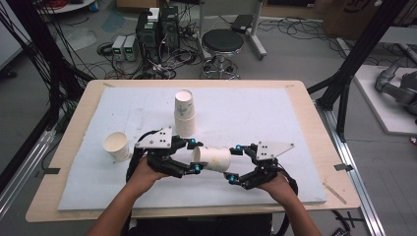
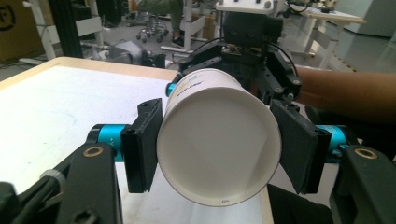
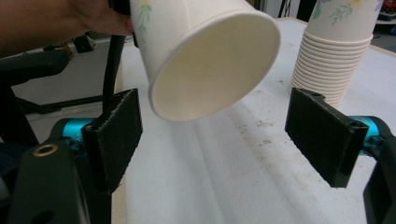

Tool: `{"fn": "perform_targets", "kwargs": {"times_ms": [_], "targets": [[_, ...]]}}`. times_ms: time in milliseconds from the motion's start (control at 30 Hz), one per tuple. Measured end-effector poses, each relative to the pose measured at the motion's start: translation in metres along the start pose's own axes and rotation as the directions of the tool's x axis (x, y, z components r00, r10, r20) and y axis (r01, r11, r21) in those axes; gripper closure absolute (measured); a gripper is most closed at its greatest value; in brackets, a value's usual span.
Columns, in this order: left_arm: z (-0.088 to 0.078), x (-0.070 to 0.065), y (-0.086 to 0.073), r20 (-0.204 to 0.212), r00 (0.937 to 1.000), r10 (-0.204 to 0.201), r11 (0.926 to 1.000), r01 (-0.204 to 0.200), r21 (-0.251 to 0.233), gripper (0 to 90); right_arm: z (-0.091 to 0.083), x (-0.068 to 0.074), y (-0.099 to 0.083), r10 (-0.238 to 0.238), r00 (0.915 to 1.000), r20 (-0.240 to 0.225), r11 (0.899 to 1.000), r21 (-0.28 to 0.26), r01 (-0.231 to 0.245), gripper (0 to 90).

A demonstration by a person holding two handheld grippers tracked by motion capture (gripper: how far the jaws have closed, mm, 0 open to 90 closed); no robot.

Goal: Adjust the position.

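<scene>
We see a paper cup [image 1: 211,158] lying on its side just below the middle of the high view, held off the white pad [image 1: 255,118] between the two claws. In the left gripper view its flat base faces us at centre frame; in the right gripper view its open mouth [image 3: 215,70] sits in the upper middle, and the inside looks empty.

The left claw [image 1: 195,156] is clenched on this cup: its black pads [image 2: 142,144] press the wall on both sides near the base. The right claw [image 1: 235,163] stands released, its jaws spread wide, one low at the left of its own view and one at the right, neither touching the cup; the mouth hangs above and between them.

Above the held cup, in the upper middle of the high view, we see a stack of cups [image 1: 184,114] upright on the pad; the same stack rises in the upper right of the right gripper view. We cannot see into its top cup. At the left of the high view a single cup [image 1: 116,146] rests tilted on the pad, its mouth showing pale and empty. The pad covers the wooden table [image 1: 314,128].
</scene>
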State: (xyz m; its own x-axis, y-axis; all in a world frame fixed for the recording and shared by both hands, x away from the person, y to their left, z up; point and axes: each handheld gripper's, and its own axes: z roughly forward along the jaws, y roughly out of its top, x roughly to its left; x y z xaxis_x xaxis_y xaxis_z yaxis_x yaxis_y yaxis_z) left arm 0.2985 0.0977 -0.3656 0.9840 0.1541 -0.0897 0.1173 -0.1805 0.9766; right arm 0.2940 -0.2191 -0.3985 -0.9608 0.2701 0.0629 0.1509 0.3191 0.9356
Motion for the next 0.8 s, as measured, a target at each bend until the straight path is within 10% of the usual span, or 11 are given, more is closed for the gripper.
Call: {"fn": "perform_targets", "kwargs": {"times_ms": [800], "targets": [[0.0028,0.0033,-0.0057,0.094,0.9942,-0.052,0.9963,0.058,-0.063,37.3,0.0003,-0.0013,0.0011,0.001,0.9916,-0.129,0.993,-0.116,-0.016,29.9]]}}
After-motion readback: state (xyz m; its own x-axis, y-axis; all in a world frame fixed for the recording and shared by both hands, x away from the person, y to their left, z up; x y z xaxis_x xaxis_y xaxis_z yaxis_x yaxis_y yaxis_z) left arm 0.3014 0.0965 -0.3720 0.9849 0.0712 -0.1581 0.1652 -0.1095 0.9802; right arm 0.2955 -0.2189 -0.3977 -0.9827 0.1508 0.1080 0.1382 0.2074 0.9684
